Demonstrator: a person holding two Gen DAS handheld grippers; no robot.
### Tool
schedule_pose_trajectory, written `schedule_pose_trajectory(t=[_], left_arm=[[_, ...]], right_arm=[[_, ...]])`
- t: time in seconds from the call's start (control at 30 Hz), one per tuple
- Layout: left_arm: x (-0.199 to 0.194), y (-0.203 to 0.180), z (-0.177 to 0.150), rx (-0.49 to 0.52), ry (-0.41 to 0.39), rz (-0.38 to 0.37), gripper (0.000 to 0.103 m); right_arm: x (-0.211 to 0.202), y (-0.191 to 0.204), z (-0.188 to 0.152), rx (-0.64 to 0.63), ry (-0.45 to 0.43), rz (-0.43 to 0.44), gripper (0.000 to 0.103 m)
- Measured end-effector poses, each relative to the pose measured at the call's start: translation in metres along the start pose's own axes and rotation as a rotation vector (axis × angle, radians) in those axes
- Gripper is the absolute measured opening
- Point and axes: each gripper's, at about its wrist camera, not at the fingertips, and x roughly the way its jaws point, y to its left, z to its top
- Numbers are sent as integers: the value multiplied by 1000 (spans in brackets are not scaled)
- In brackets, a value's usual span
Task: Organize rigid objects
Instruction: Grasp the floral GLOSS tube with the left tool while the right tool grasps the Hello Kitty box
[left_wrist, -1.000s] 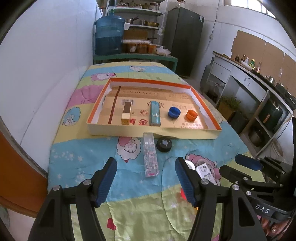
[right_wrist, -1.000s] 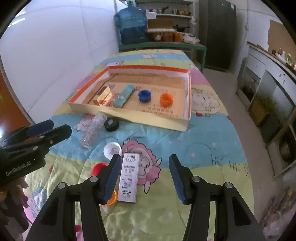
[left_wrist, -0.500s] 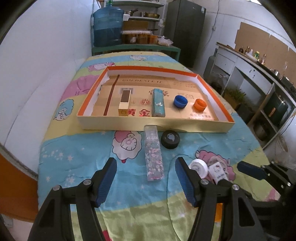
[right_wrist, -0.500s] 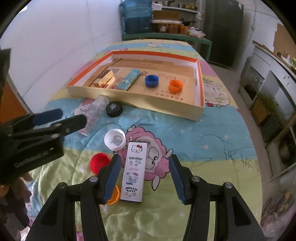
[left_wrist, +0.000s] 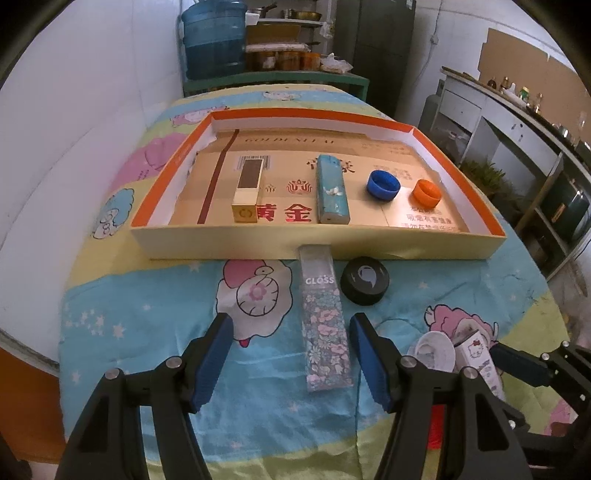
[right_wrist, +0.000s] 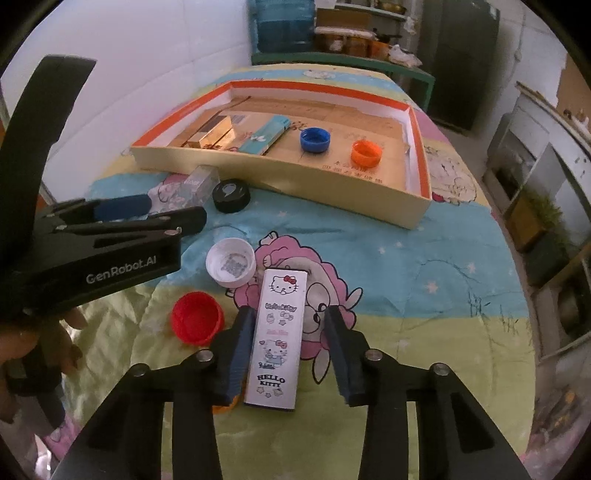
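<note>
My left gripper (left_wrist: 290, 356) is open, its fingers on either side of the near end of a clear floral "GLOSS" box (left_wrist: 324, 325) lying on the quilt. My right gripper (right_wrist: 290, 350) is open around a white Hello Kitty box (right_wrist: 277, 338), not gripping it. An orange-rimmed cardboard tray (left_wrist: 325, 245) holds a gold box (left_wrist: 248, 190), a teal box (left_wrist: 332, 188), a blue cap (left_wrist: 383, 184) and an orange cap (left_wrist: 426, 192). A black cap (left_wrist: 365, 280) lies beside the GLOSS box. A white cap (right_wrist: 231, 262) and a red cap (right_wrist: 197, 317) lie left of the Hello Kitty box.
The table is covered by a cartoon quilt (right_wrist: 406, 280) and stands against a white wall (left_wrist: 92, 110) on the left. A shelf with a blue water jug (left_wrist: 214, 37) stands behind. Cabinets (left_wrist: 517, 125) line the right side. An orange object (right_wrist: 223, 400) peeks out under my right gripper's left finger.
Both grippers have moved forward and down over the quilt. The GLOSS box now lies between my left fingers and the Hello Kitty box between my right fingers. Both stay open.
</note>
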Motion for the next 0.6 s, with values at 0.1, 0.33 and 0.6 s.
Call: schedule_pose_trajectory(t=[0.1, 0.33, 0.6], left_arm=[[0, -2, -2, 12, -6, 9, 65], [-6, 4, -5, -15, -29, -7, 21], [-8, 8, -6, -31, -35, -24, 21]], right_arm=[[-1, -2, 0, 11, -1, 13, 29], [-4, -1, -4, 5, -8, 6, 27], [-10, -4, -5, 13, -16, 2, 27]])
